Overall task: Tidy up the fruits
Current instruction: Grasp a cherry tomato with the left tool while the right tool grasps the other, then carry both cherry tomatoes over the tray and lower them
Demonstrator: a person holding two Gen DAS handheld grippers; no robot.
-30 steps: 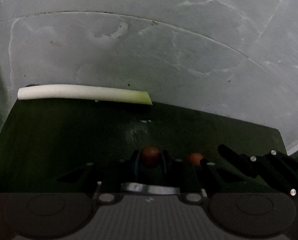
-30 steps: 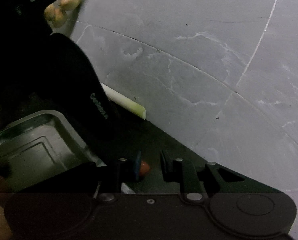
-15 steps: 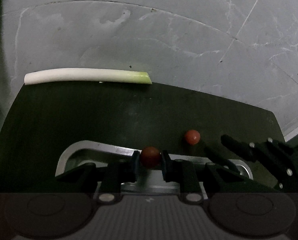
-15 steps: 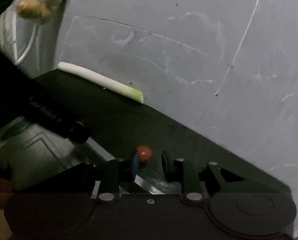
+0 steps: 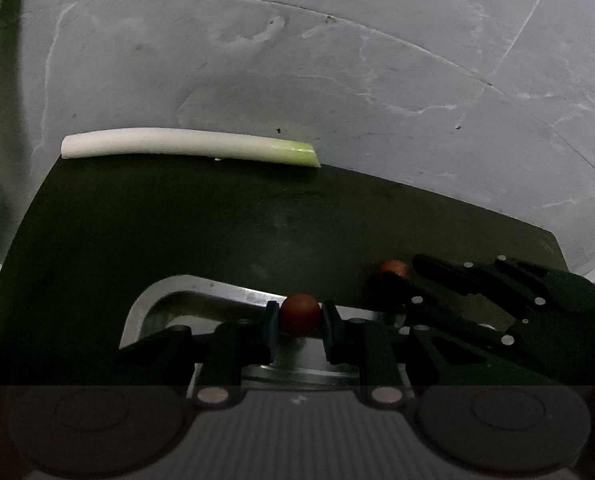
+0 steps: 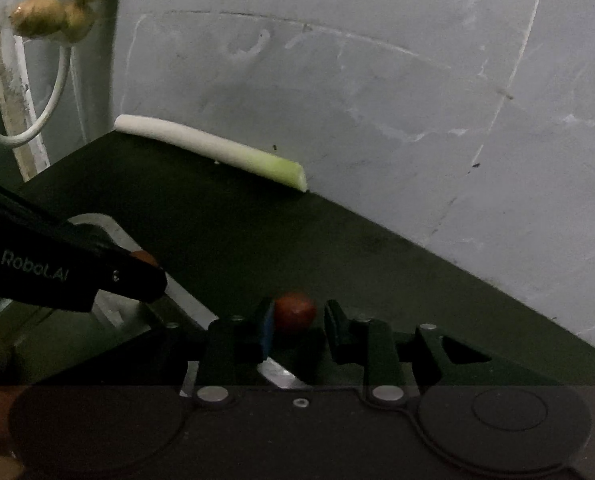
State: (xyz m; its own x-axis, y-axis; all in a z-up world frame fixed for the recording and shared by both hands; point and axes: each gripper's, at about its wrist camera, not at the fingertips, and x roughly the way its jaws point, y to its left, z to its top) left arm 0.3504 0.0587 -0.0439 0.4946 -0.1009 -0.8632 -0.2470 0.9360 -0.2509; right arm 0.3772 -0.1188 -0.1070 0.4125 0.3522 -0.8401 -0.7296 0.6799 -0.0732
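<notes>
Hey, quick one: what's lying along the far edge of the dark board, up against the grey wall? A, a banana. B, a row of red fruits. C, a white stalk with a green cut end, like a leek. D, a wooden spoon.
C: a long white stalk with a pale green cut end lies along the far edge of the dark board.

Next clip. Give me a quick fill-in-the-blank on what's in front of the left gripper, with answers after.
1. The left gripper has its jaws shut on a small, round ___ fruit.
2. The leek stalk is white at one end and ___ at the other.
3. Just below the held fruit sits a shiny ___ tray.

Missing words: red; green; metal
</notes>
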